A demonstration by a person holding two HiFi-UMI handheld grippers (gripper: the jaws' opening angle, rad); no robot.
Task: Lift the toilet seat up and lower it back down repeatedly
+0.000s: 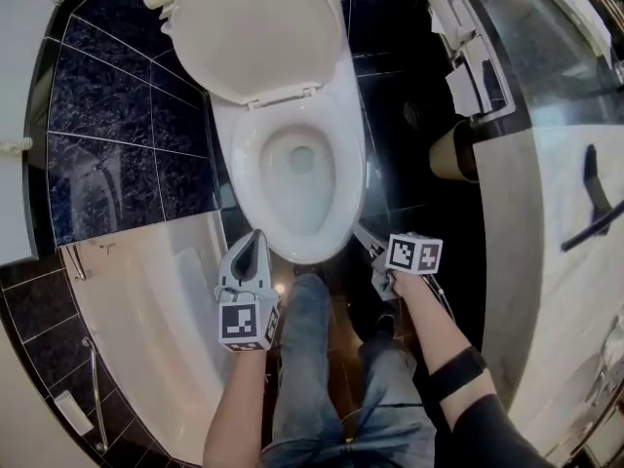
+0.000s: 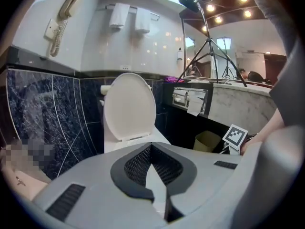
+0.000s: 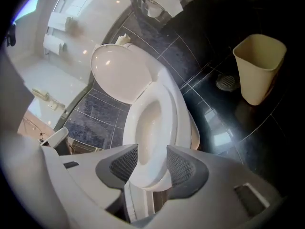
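The white toilet [image 1: 343,154] stands against a dark tiled wall. Its lid [image 1: 258,32] is raised, and the seat [image 1: 252,169] lies on the bowl. My left gripper [image 1: 255,237] is at the bowl's front left with its tips together and nothing between them. In the left gripper view it [image 2: 151,147] points at the upright lid [image 2: 129,106]. My right gripper [image 1: 363,234] is at the front right. In the right gripper view its jaws [image 3: 152,151] stand apart, and the seat's front [image 3: 150,173] shows in the gap without either pad pressing on it.
A beige bin [image 1: 450,152] stands on the dark floor right of the toilet. A bathtub [image 1: 146,300] lies to the left and a marble counter [image 1: 546,261] to the right. The person's legs [image 1: 312,359] are in front of the bowl. A tripod [image 2: 209,46] stands on the counter.
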